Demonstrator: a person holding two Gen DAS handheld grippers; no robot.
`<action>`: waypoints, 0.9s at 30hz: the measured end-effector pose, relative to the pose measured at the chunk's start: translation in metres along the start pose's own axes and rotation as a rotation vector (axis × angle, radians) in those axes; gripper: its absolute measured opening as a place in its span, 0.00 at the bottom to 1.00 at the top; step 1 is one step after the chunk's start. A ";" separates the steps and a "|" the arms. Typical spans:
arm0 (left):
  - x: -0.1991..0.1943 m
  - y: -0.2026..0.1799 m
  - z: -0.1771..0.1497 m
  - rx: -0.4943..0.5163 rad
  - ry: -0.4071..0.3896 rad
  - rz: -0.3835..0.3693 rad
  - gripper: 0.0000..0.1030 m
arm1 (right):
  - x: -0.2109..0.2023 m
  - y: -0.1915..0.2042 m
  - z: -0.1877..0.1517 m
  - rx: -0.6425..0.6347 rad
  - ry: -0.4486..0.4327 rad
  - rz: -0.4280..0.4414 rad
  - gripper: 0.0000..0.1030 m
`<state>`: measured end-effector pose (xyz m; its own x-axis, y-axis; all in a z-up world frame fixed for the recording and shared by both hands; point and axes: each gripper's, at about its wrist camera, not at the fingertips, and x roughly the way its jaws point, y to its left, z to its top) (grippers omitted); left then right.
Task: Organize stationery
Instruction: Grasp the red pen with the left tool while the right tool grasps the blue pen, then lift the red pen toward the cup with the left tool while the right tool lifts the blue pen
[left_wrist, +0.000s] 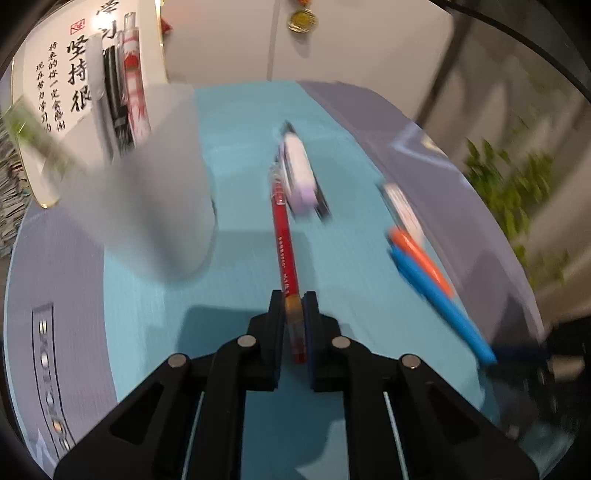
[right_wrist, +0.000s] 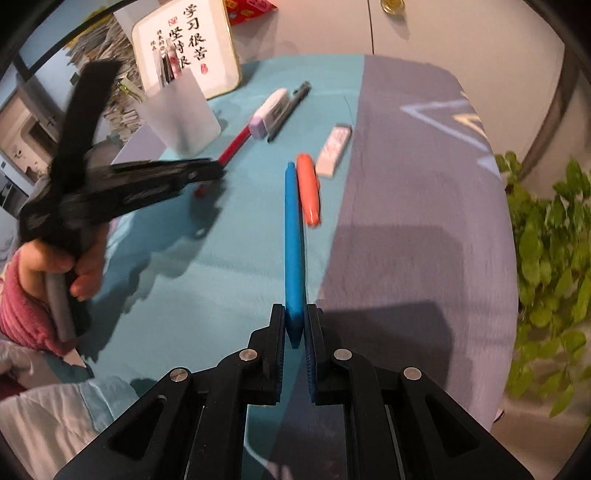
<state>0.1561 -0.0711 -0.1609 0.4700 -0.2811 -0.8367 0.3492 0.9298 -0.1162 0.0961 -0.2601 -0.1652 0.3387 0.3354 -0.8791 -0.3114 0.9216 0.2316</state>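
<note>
The left gripper (left_wrist: 294, 306) is clamped on the near end of a red pen (left_wrist: 284, 240), which points away toward a white correction tape (left_wrist: 301, 173) lying beside it. The right gripper (right_wrist: 295, 321) is clamped on a blue pen (right_wrist: 293, 236), whose far tip is seen close beside an orange marker (right_wrist: 309, 192) on the teal mat (right_wrist: 221, 288). A frosted pen cup (right_wrist: 181, 114) is placed at the far left, with some pens inside, in front of a calligraphy sign (right_wrist: 207, 44). A white eraser (right_wrist: 334, 149) lies farther right.
</note>
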 end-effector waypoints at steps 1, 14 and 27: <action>-0.004 -0.001 -0.006 0.012 0.007 -0.005 0.08 | 0.000 0.000 -0.005 0.001 0.005 0.003 0.10; -0.054 -0.005 -0.072 0.118 0.075 -0.046 0.08 | -0.002 0.029 -0.012 -0.117 0.024 0.035 0.19; -0.019 -0.020 -0.003 0.116 -0.001 -0.020 0.20 | 0.019 0.024 0.043 0.011 -0.031 0.020 0.33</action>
<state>0.1371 -0.0837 -0.1441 0.4627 -0.2995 -0.8344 0.4498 0.8904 -0.0702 0.1338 -0.2233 -0.1587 0.3597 0.3598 -0.8609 -0.3091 0.9165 0.2538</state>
